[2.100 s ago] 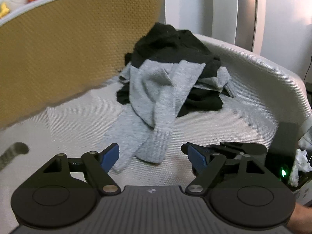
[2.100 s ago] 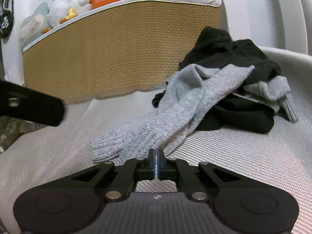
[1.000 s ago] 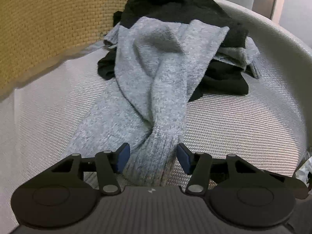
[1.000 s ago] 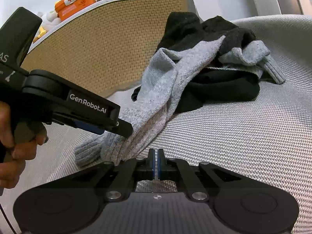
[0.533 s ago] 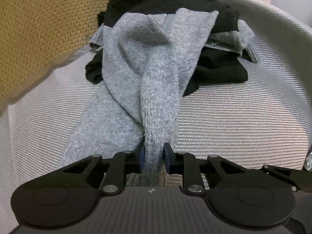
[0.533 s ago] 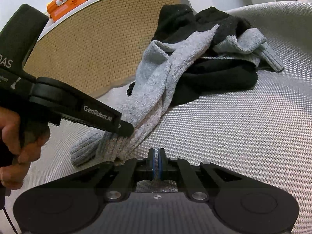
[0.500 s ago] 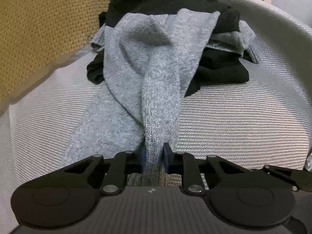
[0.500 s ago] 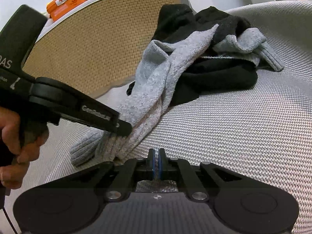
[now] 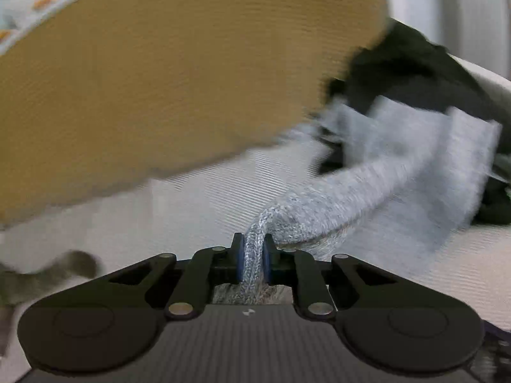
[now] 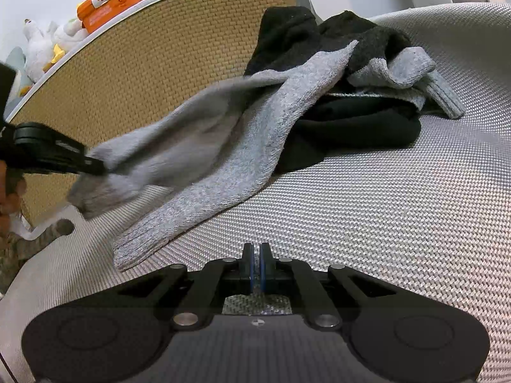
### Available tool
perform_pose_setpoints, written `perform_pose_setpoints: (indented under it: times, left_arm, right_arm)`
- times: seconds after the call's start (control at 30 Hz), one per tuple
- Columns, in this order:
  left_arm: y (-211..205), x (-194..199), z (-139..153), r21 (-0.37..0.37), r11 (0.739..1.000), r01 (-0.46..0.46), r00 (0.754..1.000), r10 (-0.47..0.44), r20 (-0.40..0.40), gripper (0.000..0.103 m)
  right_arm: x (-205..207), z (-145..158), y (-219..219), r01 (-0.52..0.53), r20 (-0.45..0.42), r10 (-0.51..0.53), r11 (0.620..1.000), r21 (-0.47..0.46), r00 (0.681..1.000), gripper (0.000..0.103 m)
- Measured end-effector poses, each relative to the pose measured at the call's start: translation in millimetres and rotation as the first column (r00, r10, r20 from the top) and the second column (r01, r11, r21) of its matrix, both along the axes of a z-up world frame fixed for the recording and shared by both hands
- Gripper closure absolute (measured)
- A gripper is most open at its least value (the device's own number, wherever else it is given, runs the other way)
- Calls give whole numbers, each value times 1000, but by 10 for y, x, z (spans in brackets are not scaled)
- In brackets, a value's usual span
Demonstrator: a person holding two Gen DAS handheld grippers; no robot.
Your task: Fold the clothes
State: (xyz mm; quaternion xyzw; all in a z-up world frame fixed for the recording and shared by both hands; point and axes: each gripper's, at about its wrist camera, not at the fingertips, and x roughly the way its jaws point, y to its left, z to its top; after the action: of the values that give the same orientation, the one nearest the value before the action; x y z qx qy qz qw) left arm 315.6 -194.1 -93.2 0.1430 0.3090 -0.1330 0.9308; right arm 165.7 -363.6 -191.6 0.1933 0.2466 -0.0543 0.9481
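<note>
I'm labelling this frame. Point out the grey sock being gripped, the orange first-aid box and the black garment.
grey sock [image 9: 254,255]: left wrist view, cuff between the pads.
orange first-aid box [image 10: 110,0]: right wrist view, front face.
black garment [image 10: 351,134]: right wrist view, lower fold.

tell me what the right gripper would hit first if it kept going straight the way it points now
Probably the bare woven grey surface just ahead of the right gripper, whose jaws are shut on nothing. The grey sweater sleeve lies left of that line and the black garment further back; depth is unclear.

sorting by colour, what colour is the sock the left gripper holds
Light grey knit sock, clearest in the right wrist view.
</note>
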Motion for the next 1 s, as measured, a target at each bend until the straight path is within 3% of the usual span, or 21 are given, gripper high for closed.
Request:
perform_pose_setpoints:
  times: [0.3, 0.37, 0.87, 1.0]
  left_arm:
    - [583, 181, 145, 48, 991, -126, 990, 123, 67, 90]
    - [666, 166, 169, 82, 985, -151, 984, 142, 111, 90]
    - [1626, 309, 391, 127, 913, -387, 917, 368, 152, 94]
    - [1746, 240, 325, 181, 920, -347, 937, 331, 109, 94]
  right_arm:
    - [-31, 18, 8, 6, -5, -6, 1000, -16, 1000, 97]
    - [-31, 26, 2, 11, -8, -11, 1000, -18, 1000, 97]
    - [-54, 82, -6, 38, -13, -38, 998, -47, 999, 96]
    - [-38, 77, -6, 32, -21, -32, 999, -40, 999, 96]
